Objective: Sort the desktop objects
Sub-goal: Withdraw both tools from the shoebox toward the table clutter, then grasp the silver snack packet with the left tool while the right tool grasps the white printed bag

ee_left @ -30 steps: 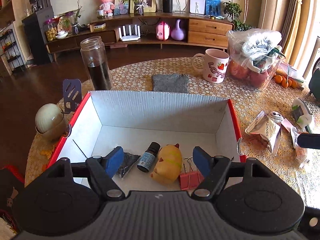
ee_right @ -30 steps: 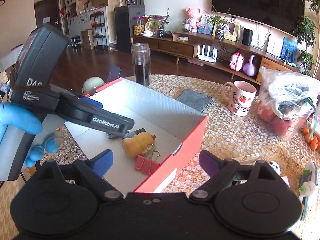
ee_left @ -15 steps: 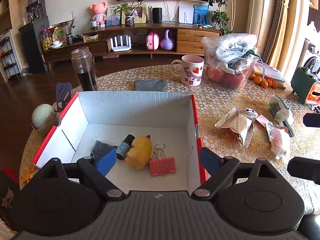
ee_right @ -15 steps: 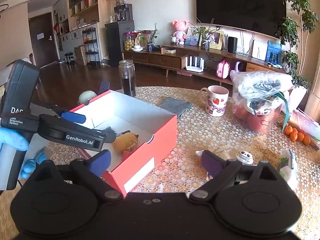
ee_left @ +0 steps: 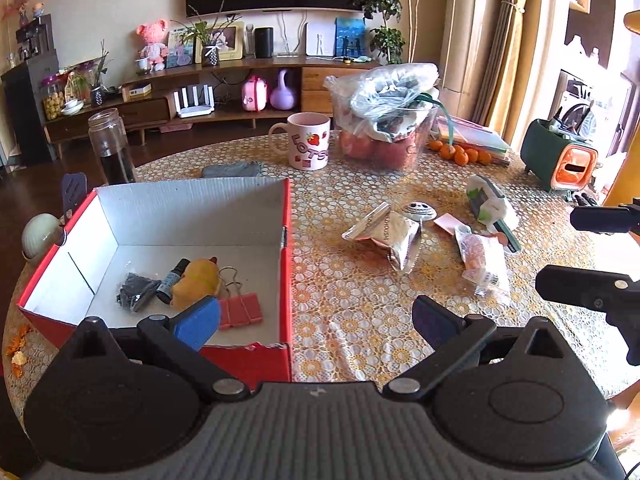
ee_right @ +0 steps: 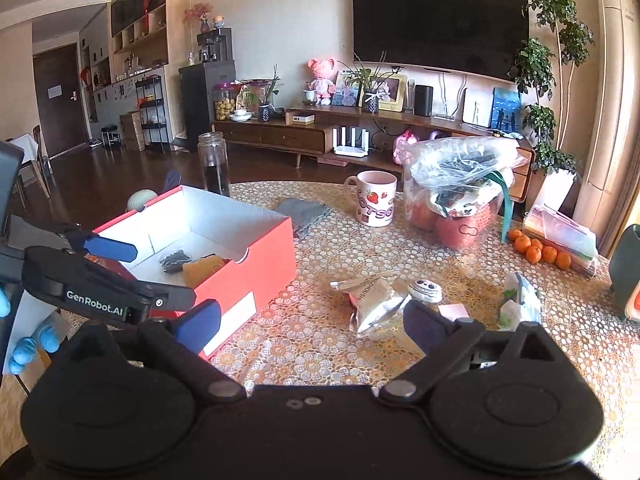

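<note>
The left tool (ee_left: 316, 320) has just been opening and now stands wide with nothing between its blue pads, one pad over the near corner of the red box (ee_left: 286, 264), the other over bare counter (ee_left: 360, 320). The right tool (ee_right: 312, 318) is also spread wide and empty; in the left wrist view only its dark finger ends show at the right edge. In the right wrist view the left tool's body reads "GenRobot.AI", and a blue-gloved hand (ee_right: 28, 344) behind it is mostly cut off. Inside the white-lined box lie a yellow duck toy (ee_left: 196, 282), a small dark bottle (ee_left: 172, 276) whose blue label is too small to read, a pink binder clip (ee_left: 240, 312) and a dark crumpled packet (ee_left: 134, 296); the box wall hides most of them from the right camera. On the counter's lace-patterned cover, well apart from the box, lie a silver foil packet (ee_left: 394, 234) with lettering too small to read, a small striped round object (ee_left: 418, 210), and clear wrapped snacks (ee_left: 480, 258). Farther back stands a pink mug (ee_left: 308, 140) lettered "LOTS", partly turned away, beside a plastic bag of fruit (ee_left: 384, 120). A wall television (ee_right: 440, 26) hangs above a wooden sideboard (ee_right: 280, 138).
</note>
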Available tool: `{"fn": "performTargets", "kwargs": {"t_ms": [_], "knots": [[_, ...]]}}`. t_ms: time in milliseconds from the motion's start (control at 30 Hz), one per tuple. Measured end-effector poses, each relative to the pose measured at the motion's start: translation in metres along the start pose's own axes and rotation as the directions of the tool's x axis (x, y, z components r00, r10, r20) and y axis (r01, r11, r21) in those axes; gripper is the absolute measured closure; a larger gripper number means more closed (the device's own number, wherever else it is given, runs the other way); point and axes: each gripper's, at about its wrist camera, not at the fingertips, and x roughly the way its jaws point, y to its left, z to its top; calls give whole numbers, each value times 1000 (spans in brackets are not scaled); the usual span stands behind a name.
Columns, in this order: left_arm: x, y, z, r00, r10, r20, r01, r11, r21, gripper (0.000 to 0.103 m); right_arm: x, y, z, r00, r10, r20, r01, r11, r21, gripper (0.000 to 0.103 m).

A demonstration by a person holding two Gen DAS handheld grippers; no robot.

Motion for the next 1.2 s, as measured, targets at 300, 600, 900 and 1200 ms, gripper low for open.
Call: {"fn": "performTargets", "kwargs": {"t_ms": [300,600,900,1200], "knots": [[8,-43,-10,997,-71,-5,71,996,53,0,-20,-38,-26,997,-74,-2,75,996,49,5],[38,-73,0,997,-72,-4,72,994,82,0,-17,-82,-52,989,-147,-33,149,983,104,5],[86,-91,21,1000,-18,-21,20,995,98,0,5,-103,-67,986,-155,-67,161,982,103,5],[133,-99,47,999,22,-48,-18,997,72,0,38,-116,-68,987,-138,-80,147,982,117,5]]}}
